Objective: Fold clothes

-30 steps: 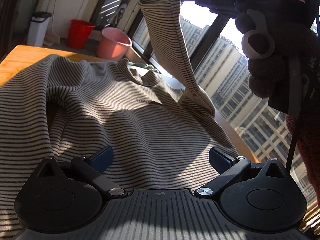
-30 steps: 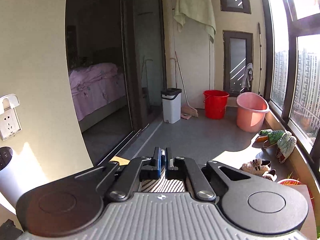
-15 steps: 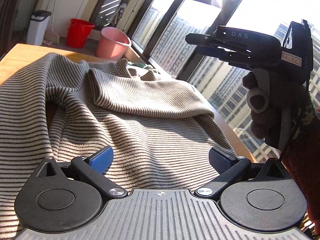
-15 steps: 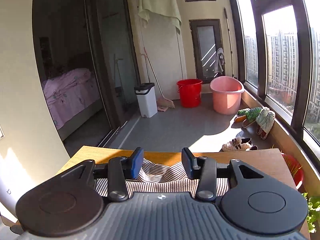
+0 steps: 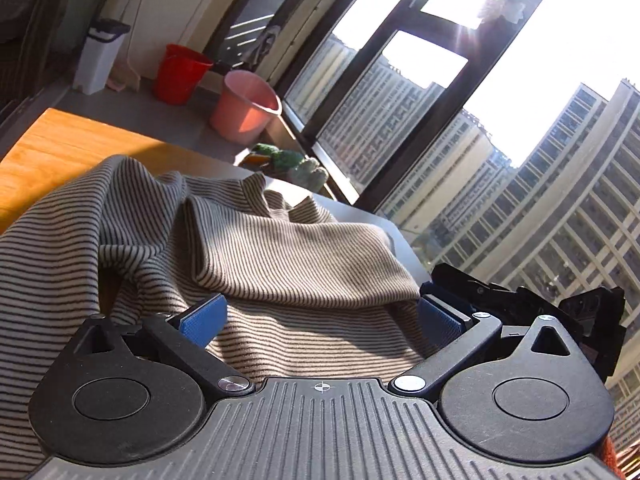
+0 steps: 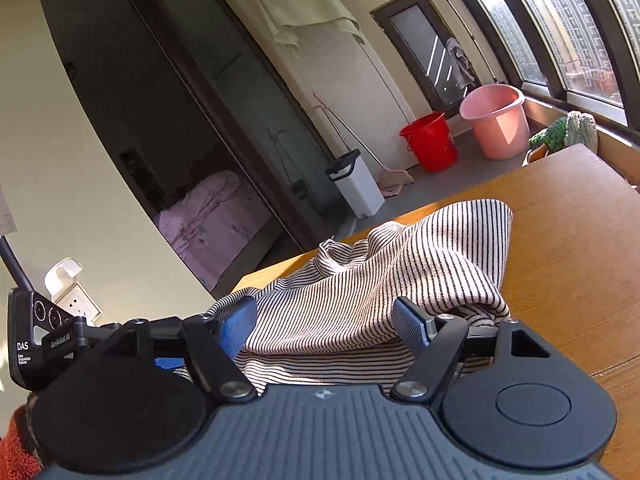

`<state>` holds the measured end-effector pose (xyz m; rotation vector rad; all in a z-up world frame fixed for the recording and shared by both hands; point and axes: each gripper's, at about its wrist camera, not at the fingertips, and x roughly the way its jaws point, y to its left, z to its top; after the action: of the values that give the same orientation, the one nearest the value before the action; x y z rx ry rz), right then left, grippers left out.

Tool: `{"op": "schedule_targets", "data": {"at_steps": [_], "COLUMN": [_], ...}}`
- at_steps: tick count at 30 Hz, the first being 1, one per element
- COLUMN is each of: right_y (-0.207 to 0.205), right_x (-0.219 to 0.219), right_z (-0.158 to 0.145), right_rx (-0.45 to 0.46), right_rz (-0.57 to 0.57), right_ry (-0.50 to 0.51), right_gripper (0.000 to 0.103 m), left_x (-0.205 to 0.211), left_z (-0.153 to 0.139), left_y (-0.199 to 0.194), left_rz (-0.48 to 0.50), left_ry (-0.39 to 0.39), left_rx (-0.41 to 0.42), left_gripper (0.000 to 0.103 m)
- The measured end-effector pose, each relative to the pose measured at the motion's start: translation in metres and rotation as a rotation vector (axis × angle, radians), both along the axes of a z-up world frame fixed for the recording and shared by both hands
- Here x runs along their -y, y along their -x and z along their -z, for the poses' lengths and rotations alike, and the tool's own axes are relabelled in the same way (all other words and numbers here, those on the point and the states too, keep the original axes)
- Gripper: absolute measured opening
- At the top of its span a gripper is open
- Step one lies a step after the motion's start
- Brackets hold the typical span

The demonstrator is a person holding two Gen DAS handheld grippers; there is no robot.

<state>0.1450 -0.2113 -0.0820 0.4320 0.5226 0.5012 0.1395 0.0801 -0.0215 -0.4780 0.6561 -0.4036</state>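
Note:
A beige sweater with thin dark stripes (image 5: 280,264) lies on the wooden table (image 5: 60,152). One sleeve (image 5: 296,256) is folded across its chest. My left gripper (image 5: 320,320) is open and empty, just above the sweater's lower body. My right gripper (image 6: 324,324) is open and empty, low over the sweater's right side (image 6: 384,276). The right gripper's black body also shows at the right edge of the left wrist view (image 5: 520,300).
The table (image 6: 572,248) extends to the right of the sweater. Beyond its far edge are a red bucket (image 6: 430,142), a pink bucket (image 6: 494,124), a white bin (image 6: 356,184) and a window wall (image 5: 460,120). A wall socket (image 6: 74,300) sits at the left.
The right gripper carried the sleeve over the chest, opened and let it drop. It then came down low beside the left gripper at the sweater's right side. The left gripper stayed open.

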Motion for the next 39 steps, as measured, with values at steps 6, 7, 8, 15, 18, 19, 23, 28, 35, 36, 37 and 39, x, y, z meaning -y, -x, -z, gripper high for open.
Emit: {"op": "schedule_targets", "data": {"at_steps": [6, 7, 8, 15, 18, 19, 23, 28, 35, 36, 37, 39], "right_y": [-0.004, -0.004, -0.004, -0.002, -0.003, -0.003, -0.002, -0.002, 0.010, 0.006, 0.001, -0.022], "right_x": [-0.005, -0.004, -0.003, 0.000, 0.000, 0.000, -0.002, 0.000, -0.007, -0.008, -0.008, -0.008], "right_z": [0.012, 0.012, 0.012, 0.014, 0.014, 0.014, 0.016, 0.017, -0.015, -0.024, -0.031, -0.038], "right_rx": [-0.073, -0.077, -0.080, -0.094, -0.098, -0.098, -0.106, -0.114, 0.061, 0.079, 0.088, 0.057], "right_rz": [-0.042, -0.036, -0.031, -0.016, -0.012, -0.011, -0.005, 0.012, 0.026, 0.022, 0.020, 0.032], "right_ry": [-0.017, -0.024, -0.030, -0.049, -0.049, -0.050, -0.053, -0.069, 0.028, 0.027, 0.019, -0.031], "right_gripper": [0.103, 0.103, 0.103, 0.103, 0.103, 0.103, 0.103, 0.103, 0.103, 0.103, 0.103, 0.103], "left_x": [0.003, 0.006, 0.011, 0.044, 0.056, 0.061, 0.071, 0.053, 0.021, 0.018, 0.014, 0.012], "left_z": [0.000, 0.001, 0.003, 0.014, 0.003, -0.005, -0.030, -0.006, 0.017, 0.017, 0.017, 0.018], "left_y": [-0.043, -0.049, -0.054, -0.071, -0.061, -0.055, -0.046, -0.068, -0.070, -0.071, -0.072, -0.072], "left_rz": [-0.071, -0.069, -0.072, -0.040, -0.007, 0.002, 0.018, -0.023, -0.071, -0.071, -0.071, -0.069], "left_ry": [-0.095, -0.124, -0.169, -0.438, -0.539, -0.579, -0.645, -0.589, -0.461, -0.449, -0.438, -0.428], "left_rx": [-0.072, -0.077, -0.078, -0.044, 0.071, 0.143, 0.311, 0.157, 0.060, 0.054, 0.049, 0.047], "left_gripper": [0.093, 0.093, 0.089, 0.056, 0.015, 0.015, 0.015, 0.018, 0.028, 0.029, 0.029, 0.030]}}
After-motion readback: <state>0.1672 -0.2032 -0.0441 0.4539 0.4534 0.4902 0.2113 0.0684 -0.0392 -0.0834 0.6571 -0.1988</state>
